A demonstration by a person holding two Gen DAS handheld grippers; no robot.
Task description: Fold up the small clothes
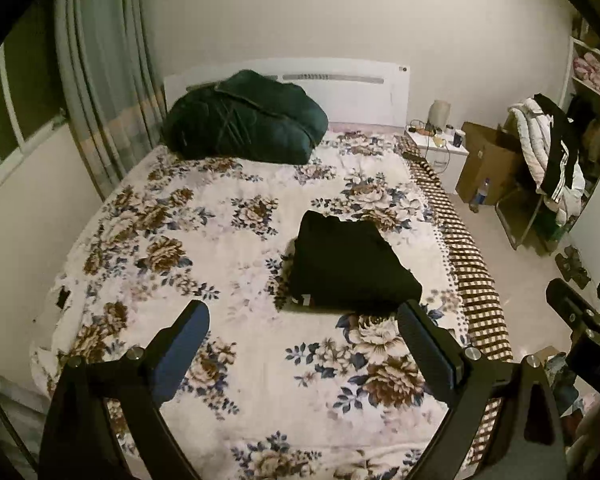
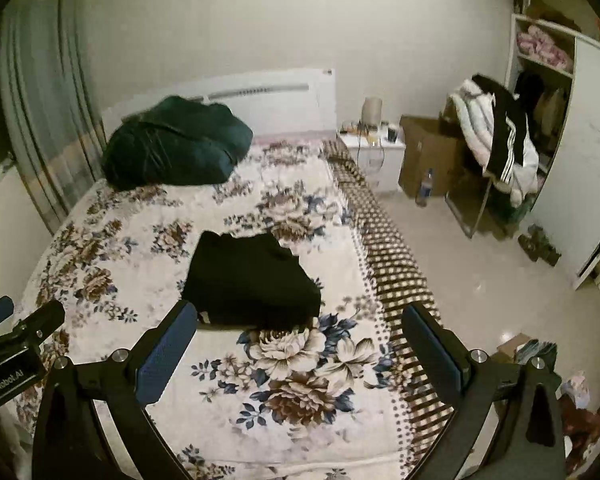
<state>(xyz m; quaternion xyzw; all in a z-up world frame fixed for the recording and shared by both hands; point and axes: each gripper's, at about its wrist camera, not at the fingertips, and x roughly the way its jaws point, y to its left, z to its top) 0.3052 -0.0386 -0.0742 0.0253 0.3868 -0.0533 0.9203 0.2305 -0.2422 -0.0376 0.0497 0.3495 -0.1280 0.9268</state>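
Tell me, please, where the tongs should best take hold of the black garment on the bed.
Probably its near right corner: the black garment lies folded flat, and that corner faces the open right tongs. Come low from the near side.

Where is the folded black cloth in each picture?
Left wrist view: the folded black fabric garment lies on the flowered bedspread, right of centre, just past the right finger of the open left claw.
Right wrist view: it lies left of centre, beyond the open right claw.
Shared landmark: the dark green bundled quilt by the headboard.
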